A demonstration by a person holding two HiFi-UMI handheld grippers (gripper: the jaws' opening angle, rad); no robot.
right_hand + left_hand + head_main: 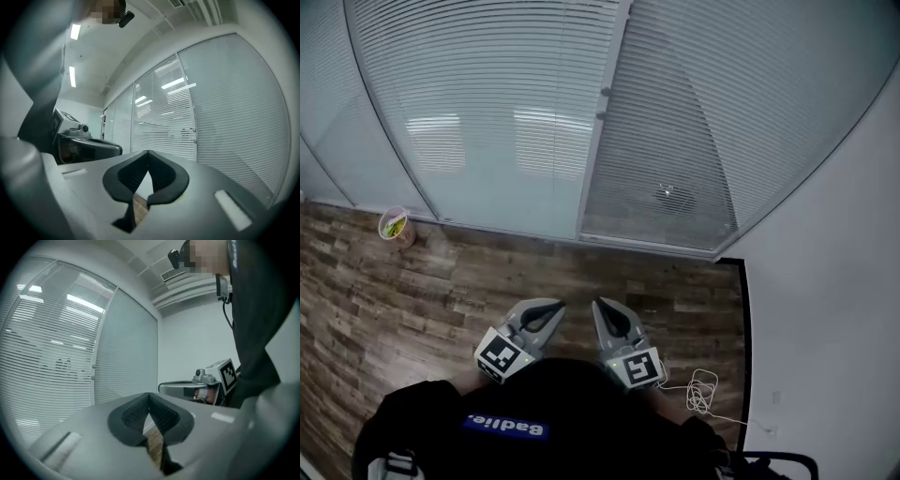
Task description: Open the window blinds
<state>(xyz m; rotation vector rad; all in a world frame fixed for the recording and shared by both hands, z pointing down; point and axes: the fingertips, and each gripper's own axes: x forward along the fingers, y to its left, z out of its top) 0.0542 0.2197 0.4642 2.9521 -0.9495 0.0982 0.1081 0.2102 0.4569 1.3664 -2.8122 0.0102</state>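
The person is standing on the wooden floor (412, 291) facing a glass wall, holding both tools low and close to the body, pointing level at the glass. The left gripper (553, 307) is pressing its jaws together on nothing, and the right gripper (600, 306) is doing the same (sensible enough, since nothing is within reach to pinch). The blinds (487, 112) are hanging behind the glass ahead, well apart from both grippers. The left panel's slats are letting ceiling lights show through, while the right panel (712, 122) is looking flat grey and closed. Two small knobs (605, 92) are sitting on the frame between the panels. They are probably the control, so the next move likely means reaching up there. A cup (394, 225) is standing on the floor by the wall.
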